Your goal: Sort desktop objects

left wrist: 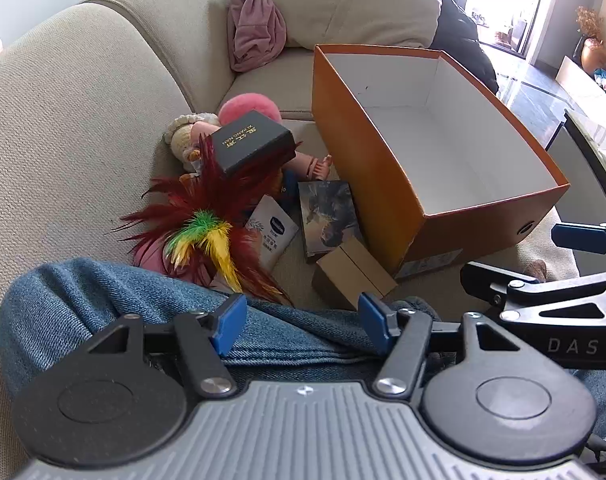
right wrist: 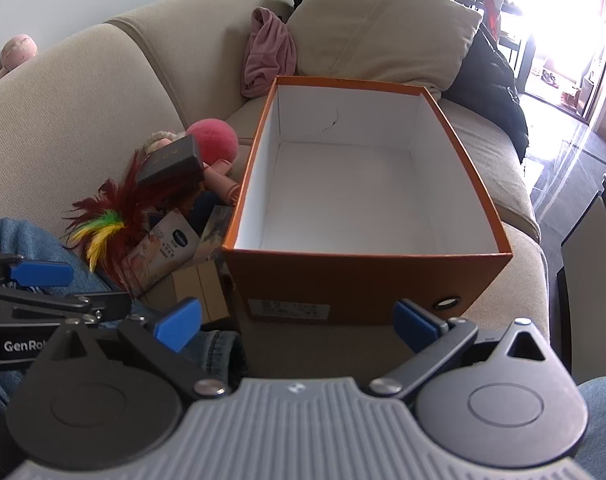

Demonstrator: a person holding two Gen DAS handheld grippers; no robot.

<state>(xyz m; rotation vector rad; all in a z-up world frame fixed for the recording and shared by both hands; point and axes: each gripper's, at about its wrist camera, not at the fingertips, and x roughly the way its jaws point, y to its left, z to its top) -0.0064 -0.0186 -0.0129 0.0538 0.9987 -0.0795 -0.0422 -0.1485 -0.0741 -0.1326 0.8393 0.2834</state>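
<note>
**Nothing picked yet: start from the top of the pile**

So, both pairs of fingers stand wide apart with nothing between them, hovering over my denim-clad leg (left wrist: 103, 292) at the bottom of each view. Going left to right in the left wrist view: the feather toy (left wrist: 201, 220) sprawls at centre left, the dark gift box (left wrist: 252, 141) sits tilted on top of the doll (left wrist: 187, 136) just above it, then the white sachet (left wrist: 272, 236), the dark picture card (left wrist: 329, 216) and the small kraft box (left wrist: 353, 276) lie on the sofa seat, touching or nearly touching the orange shoebox (left wrist: 367, 168), which fills the right half and is empty inside. My left gripper (left wrist: 299, 326) is nearest the kraft box; my right gripper (right wrist: 299, 326) faces the shoebox's front wall. I judge the clean first move is the left fingers on the kraft box, square across its narrow sides, then lifting clear over the rim.
</note>
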